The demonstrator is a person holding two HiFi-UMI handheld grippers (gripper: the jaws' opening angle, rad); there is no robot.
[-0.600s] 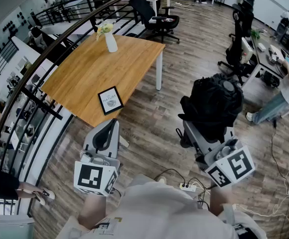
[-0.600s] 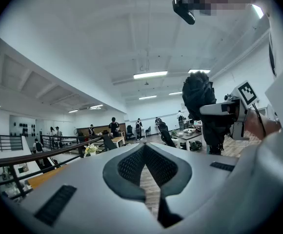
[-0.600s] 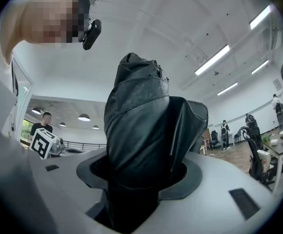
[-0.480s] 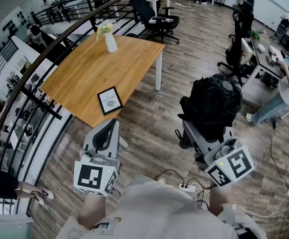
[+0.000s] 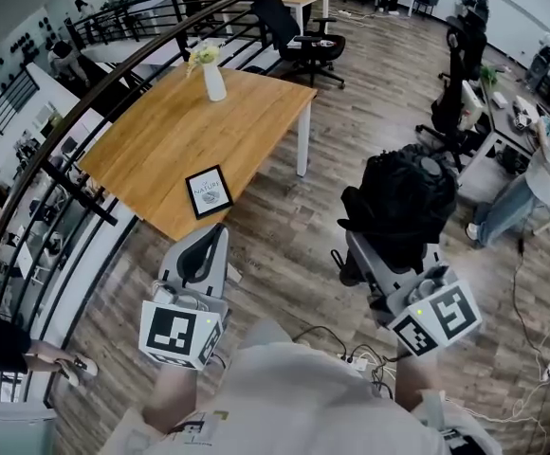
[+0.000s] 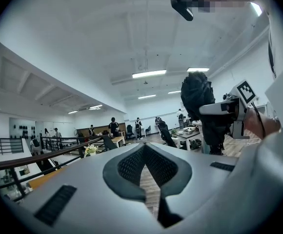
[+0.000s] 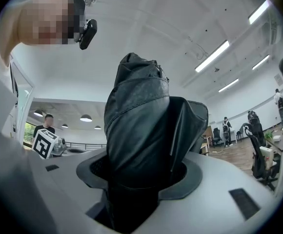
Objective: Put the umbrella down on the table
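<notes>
A folded black umbrella [image 5: 403,202] stands upright in my right gripper [image 5: 395,254], whose jaws are shut on its lower part, over the wood floor to the right of the table. In the right gripper view the umbrella [image 7: 141,130] fills the gap between the jaws of the right gripper [image 7: 141,179]. My left gripper [image 5: 204,245] is shut and holds nothing, just off the near corner of the wooden table [image 5: 180,140]. In the left gripper view the left gripper [image 6: 145,147] has its tips together, and the umbrella [image 6: 200,101] shows at the right.
On the table stand a white vase with flowers [image 5: 213,79] at the far end and a framed card [image 5: 210,191] near the front edge. A dark railing [image 5: 66,112] runs along its left. Office chairs [image 5: 299,31] stand behind. A power strip [image 5: 356,355] lies by my feet. A person [image 5: 540,173] is at the right.
Both grippers and the umbrella stay where they were. The person at the far right has shifted a little.
</notes>
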